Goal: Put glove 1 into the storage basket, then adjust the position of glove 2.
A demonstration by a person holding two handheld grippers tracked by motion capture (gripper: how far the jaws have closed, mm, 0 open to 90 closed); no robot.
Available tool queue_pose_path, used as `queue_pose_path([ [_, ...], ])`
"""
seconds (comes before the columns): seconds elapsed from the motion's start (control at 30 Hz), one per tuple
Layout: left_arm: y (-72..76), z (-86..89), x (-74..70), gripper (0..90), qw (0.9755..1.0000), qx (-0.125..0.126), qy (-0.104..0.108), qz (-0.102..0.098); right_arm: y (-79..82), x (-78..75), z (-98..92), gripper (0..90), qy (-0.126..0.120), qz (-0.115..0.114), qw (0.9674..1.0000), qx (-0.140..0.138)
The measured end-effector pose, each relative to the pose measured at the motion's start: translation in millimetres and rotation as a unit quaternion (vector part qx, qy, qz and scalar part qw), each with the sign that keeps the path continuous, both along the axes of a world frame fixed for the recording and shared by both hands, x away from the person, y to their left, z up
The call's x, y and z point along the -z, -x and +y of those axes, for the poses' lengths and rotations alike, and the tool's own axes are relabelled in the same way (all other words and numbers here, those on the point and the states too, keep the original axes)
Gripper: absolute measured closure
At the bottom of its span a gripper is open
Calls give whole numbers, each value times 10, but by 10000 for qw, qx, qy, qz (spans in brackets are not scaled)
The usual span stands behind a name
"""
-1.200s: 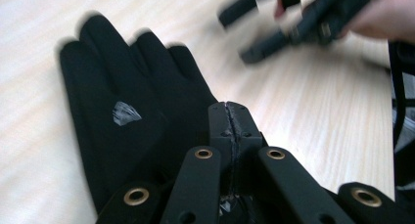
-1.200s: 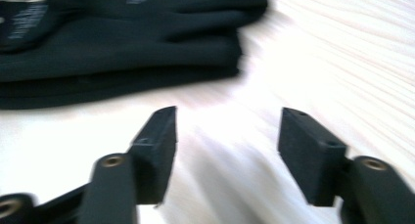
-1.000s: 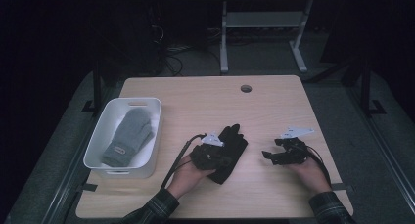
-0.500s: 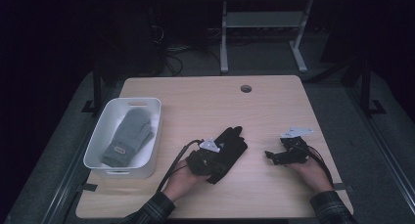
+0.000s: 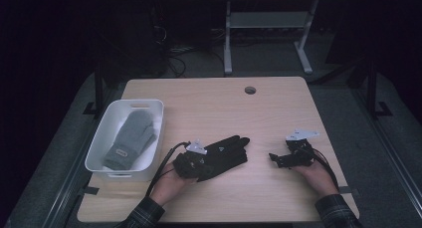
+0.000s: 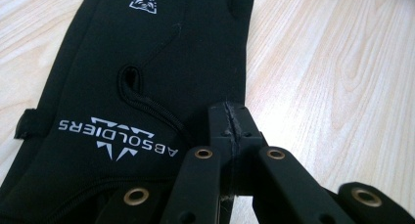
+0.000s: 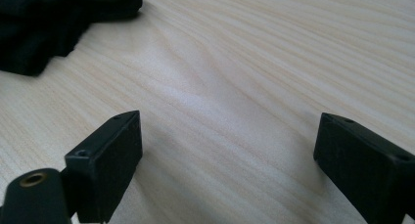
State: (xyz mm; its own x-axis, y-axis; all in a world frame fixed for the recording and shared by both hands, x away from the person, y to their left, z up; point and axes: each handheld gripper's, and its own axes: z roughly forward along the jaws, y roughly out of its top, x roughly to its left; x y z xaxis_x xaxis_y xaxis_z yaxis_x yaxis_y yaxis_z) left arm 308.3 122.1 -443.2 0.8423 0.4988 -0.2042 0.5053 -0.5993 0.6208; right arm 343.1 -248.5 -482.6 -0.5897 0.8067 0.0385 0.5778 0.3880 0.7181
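The black fabric glove [image 5: 221, 156] has slid slightly left on the wooden tabletop [image 5: 278, 113], pinched by the left hand-held gripper [image 6: 230, 131]; the right hand-held gripper [image 7: 227, 155] stays spread, likely mid-drag toward the white plastic bin [image 5: 99, 148].

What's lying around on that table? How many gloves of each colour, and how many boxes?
Black glove: 1, on the table
Grey mitten: 1, in the bin
White bin: 1
Grippers: 2, left gripper and right gripper
Total: 5

The high view looks down on the whole table [image 5: 278, 113]; both gripper views skim its wood close up.
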Motion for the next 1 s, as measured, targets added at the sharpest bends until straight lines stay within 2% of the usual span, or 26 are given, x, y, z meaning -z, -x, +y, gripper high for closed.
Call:
queue_pose_path([
  [0.03, -5, 3, -10, 883, 10000, 26, 10, -19, 0, 0, 0, 104, -1, 2, 10000, 2],
  [0.07, 1, -8, -18, 859, 9999, -38, 112, -24, 0, 0, 0, 104, 0, 2, 10000, 4],
  [0.1, -11, -1, -39, 834, 10000, 40, 41, -72, 2, 0, 1, 103, -5, 7, 10000, 18],
  [0.13, -8, -11, -51, 819, 9999, 13, 78, -89, 4, 0, 2, 103, 1, 8, 10000, 27],
  [0.23, -31, -1, -103, 768, 9997, 134, 62, -179, 7, 1, 3, 103, -5, 0, 10000, 44],
  [0.27, -36, -5, -117, 754, 9997, 117, 128, -192, 8, 1, 4, 103, -6, 1, 10000, 51],
  [0.33, -69, 8, -160, 705, 9994, 192, 82, -288, 8, 1, 4, 103, -5, 0, 10000, 53],
  [0.37, -73, 0, -171, 673, 9993, 144, 147, -299, 9, 2, 4, 103, -5, -2, 10000, 56],
  [0.47, -150, -17, -233, 515, 9988, 228, 140, -410, 9, 2, 3, 103, -2, -10, 10000, 50],
  [0.5, -180, -28, -255, 485, 9984, 232, 165, -485, 9, 2, 4, 103, -2, -8, 10000, 51],
  [0.6, -249, -64, -286, 405, 9982, 272, 245, -475, 9, 2, 3, 103, -1, -9, 10000, 51],
  [0.63, -275, -78, -291, 363, 9981, 304, 273, -455, 9, 2, 3, 103, -1, -9, 10000, 50],
  [0.8, -409, -137, -300, 269, 9972, 496, 221, -522, 9, 2, 4, 103, -5, -6, 10000, 55],
  [0.83, -428, -149, -295, 249, 9970, 481, 248, -551, 9, 2, 4, 103, -4, -3, 10000, 55],
  [1.0, -564, -193, -241, 178, 9962, 485, 128, -712, 10, 2, 5, 103, -5, -5, 10000, 59],
])
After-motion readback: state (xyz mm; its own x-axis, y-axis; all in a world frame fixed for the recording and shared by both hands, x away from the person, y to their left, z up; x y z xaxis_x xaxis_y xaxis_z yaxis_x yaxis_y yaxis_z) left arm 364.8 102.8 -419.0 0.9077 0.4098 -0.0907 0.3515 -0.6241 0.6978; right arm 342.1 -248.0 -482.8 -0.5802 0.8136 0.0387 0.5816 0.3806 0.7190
